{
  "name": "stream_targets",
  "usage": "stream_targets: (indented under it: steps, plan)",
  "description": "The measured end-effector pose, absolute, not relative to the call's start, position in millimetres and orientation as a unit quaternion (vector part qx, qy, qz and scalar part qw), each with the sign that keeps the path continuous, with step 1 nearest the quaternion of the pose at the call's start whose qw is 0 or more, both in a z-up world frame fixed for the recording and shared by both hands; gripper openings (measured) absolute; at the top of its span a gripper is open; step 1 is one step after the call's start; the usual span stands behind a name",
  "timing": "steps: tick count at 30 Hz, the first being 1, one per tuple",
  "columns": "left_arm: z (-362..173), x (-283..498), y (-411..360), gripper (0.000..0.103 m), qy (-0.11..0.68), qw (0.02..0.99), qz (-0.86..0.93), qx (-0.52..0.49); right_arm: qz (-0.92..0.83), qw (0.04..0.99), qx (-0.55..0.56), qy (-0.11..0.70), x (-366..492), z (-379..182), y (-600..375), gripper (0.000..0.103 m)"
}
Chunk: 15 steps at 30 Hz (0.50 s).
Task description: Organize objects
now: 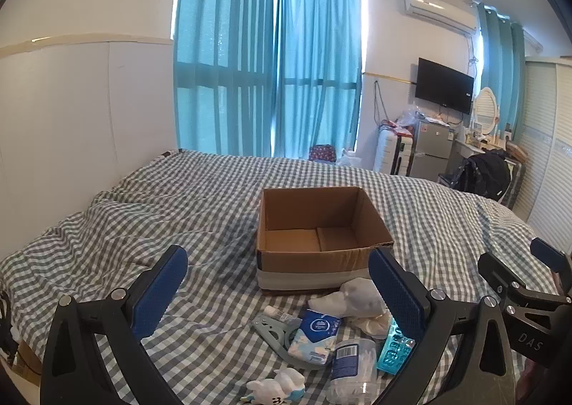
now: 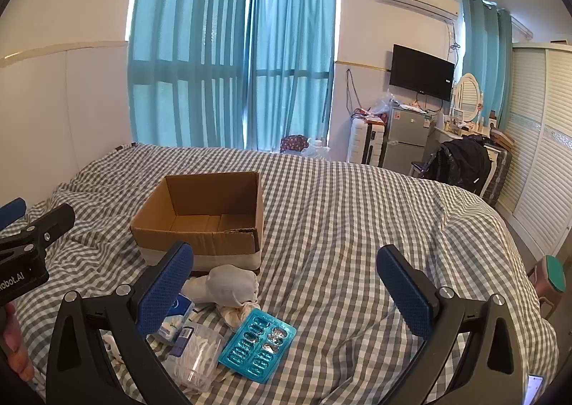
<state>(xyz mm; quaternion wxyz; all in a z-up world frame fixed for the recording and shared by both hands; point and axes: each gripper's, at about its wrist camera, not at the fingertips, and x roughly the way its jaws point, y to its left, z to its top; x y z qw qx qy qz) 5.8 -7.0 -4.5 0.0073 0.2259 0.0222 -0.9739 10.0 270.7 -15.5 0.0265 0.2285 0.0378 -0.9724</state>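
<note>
An open, empty cardboard box [image 1: 311, 258] [image 2: 193, 240] stands on the checked bed. In front of it lies a loose pile: a white rolled sock [image 1: 352, 297] [image 2: 228, 285], a blue tissue pack [image 1: 314, 331] [image 2: 175, 319], a teal blister pack [image 1: 395, 347] [image 2: 257, 344], a clear tub of cotton swabs [image 1: 352, 365] [image 2: 196, 351], a grey-blue clip [image 1: 273, 333], a small white tube [image 1: 277, 313] and a white figurine [image 1: 279, 385]. My left gripper [image 1: 279, 292] [image 2: 35, 213] hangs open above the pile. My right gripper [image 2: 286, 290] [image 1: 518, 258] is open beside it, over the blister pack, holding nothing.
The grey-and-white checked bedcover [image 2: 357, 226] has folds and a ridge at the left by the white wall panel [image 1: 71, 118]. A stool [image 2: 552, 272] and a slatted wardrobe [image 2: 543, 154] stand off the bed's right side. A hand [image 2: 14, 344] shows at the left edge.
</note>
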Motion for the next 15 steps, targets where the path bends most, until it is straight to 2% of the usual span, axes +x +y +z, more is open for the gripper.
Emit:
stream_targets:
  steps: [15]
  plan:
    - [-3.0,7.6,-7.2,0.103,0.026,-0.001,-0.974,0.226,-0.973,0.029,0.224,0.044,12.4,-10.3,265.7,0.103]
